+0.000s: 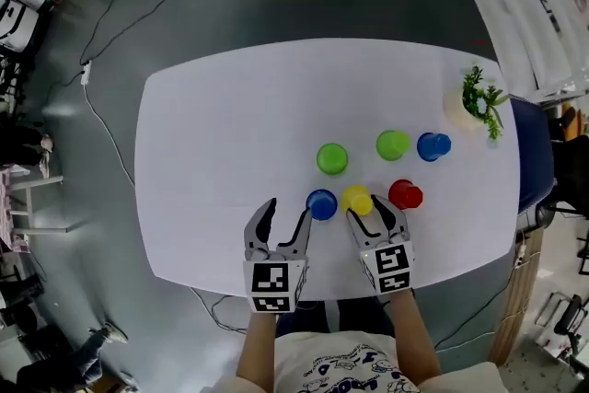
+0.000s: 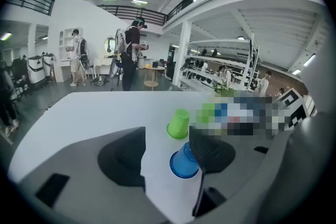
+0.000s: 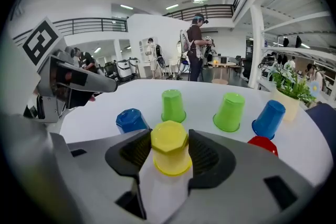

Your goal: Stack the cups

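Two grippers work the near edge of the counter (image 1: 221, 124): the right gripper (image 3: 165, 150) is clenched on the upturned yellow cup (image 3: 169, 139), while the left gripper (image 2: 165, 155) hangs released, the near blue cup (image 2: 183, 163) just beside its right jaw. The first pick seems to be in hand. Next, the yellow cup needs lifting clear and lowering squarely over a neighbour, with the red cup (image 1: 404, 194), two green cups (image 1: 332, 158) and far blue cup (image 1: 433, 146) beyond.
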